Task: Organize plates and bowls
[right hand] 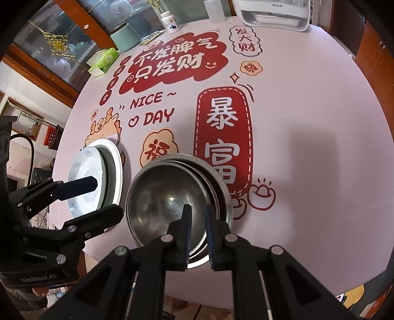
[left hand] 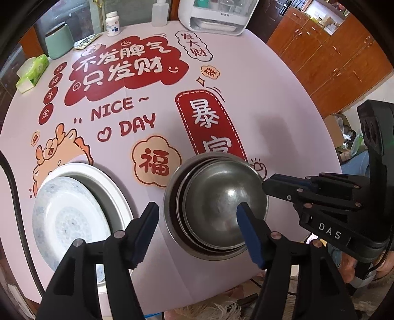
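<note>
Round desk (left hand: 258, 93) with a pale printed cover: red Chinese characters, "NICE DAY", a cartoon dragon.

Bowls (left hand: 216, 209): nested steel stack at the near edge of the desk, mouths up. Several rims show; the inner bowls sit off-centre in the outer one, shifted toward the right in the left wrist view. In the right wrist view the same stack (right hand: 172, 201) lies just ahead of that camera's own fingers.

Plates (left hand: 71, 211): just left of the bowls, apart from them. A patterned blue-white plate lies on a larger plain white one, offset toward the near left, so a crescent of the lower plate shows on the far side.

Left hand-held gripper (left hand: 199, 231): jaws open wide, nothing between the pads. Its right finger hangs over the bowls, its left finger over the gap between bowls and plates. Contact with either cannot be told. In the right wrist view it (right hand: 103, 197) comes in from the left, one finger across the plates (right hand: 88, 179).

Right hand-held gripper (right hand: 198, 236): jaws nearly closed, only a narrow gap between the pads. They sit at the near rim of the bowls; whether a rim is pinched cannot be told. In the left wrist view it (left hand: 270, 183) reaches in from the right, its tips at the right rim of the stack.

Far edge of the desk: white appliance (left hand: 214, 17), clear bottle (left hand: 160, 13), pill bottle (left hand: 112, 24), green canister (left hand: 59, 41), tissue box (left hand: 33, 71).
</note>
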`<action>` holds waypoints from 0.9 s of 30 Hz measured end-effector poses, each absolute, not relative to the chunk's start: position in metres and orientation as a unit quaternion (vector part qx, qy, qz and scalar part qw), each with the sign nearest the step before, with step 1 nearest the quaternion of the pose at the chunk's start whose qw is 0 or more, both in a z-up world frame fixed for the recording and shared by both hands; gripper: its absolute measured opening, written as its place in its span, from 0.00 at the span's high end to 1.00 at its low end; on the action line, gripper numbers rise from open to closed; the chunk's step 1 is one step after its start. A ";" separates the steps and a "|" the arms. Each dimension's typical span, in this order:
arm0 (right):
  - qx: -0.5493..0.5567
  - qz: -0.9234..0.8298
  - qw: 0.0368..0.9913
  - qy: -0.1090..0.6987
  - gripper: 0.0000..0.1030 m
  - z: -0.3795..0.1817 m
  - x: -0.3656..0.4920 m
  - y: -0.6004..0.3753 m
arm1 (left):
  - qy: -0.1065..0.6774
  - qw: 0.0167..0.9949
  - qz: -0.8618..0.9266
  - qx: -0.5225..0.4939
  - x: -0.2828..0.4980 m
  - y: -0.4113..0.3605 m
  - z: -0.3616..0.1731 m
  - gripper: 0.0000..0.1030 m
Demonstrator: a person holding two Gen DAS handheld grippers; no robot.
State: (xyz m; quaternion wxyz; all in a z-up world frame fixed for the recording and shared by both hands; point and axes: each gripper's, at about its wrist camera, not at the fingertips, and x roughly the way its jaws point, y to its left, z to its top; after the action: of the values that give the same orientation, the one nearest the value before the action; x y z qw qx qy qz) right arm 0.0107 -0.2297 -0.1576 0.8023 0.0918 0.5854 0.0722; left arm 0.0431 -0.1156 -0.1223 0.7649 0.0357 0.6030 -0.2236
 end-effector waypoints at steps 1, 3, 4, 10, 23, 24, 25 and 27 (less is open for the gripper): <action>0.091 0.074 0.804 0.583 0.90 -0.155 0.010 -0.229 | 0.602 0.766 -0.223 0.034 0.043 -0.115 -0.121 0.37; 0.090 0.076 0.807 0.579 0.90 -0.150 0.010 -0.227 | 0.601 0.767 -0.223 0.030 0.043 -0.113 -0.118 0.37; 0.089 0.076 0.808 0.577 0.90 -0.148 0.010 -0.227 | 0.599 0.769 -0.222 0.029 0.043 -0.112 -0.116 0.37; 0.088 0.073 0.823 0.557 0.69 -0.131 0.003 -0.226 | 0.581 0.783 -0.223 0.019 0.041 -0.106 -0.103 0.28; 0.094 0.053 0.824 0.556 0.53 -0.143 -0.003 -0.248 | 0.577 0.788 -0.213 -0.015 0.043 -0.090 -0.124 0.21; 0.096 0.054 0.823 0.557 0.53 -0.145 -0.004 -0.250 | 0.579 0.787 -0.213 -0.019 0.043 -0.089 -0.128 0.21; 0.097 0.057 0.822 0.558 0.53 -0.148 -0.004 -0.251 | 0.582 0.785 -0.212 -0.022 0.043 -0.088 -0.133 0.21; 0.096 0.066 0.818 0.563 0.53 -0.153 -0.006 -0.252 | 0.589 0.779 -0.212 -0.026 0.043 -0.086 -0.141 0.21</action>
State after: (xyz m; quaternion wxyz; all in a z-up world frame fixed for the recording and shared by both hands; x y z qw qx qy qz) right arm -0.0063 -0.2524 -0.1533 0.8183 0.0956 0.5629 0.0658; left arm 0.0428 -0.0861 -0.1407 0.7793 -0.0262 0.5892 -0.2116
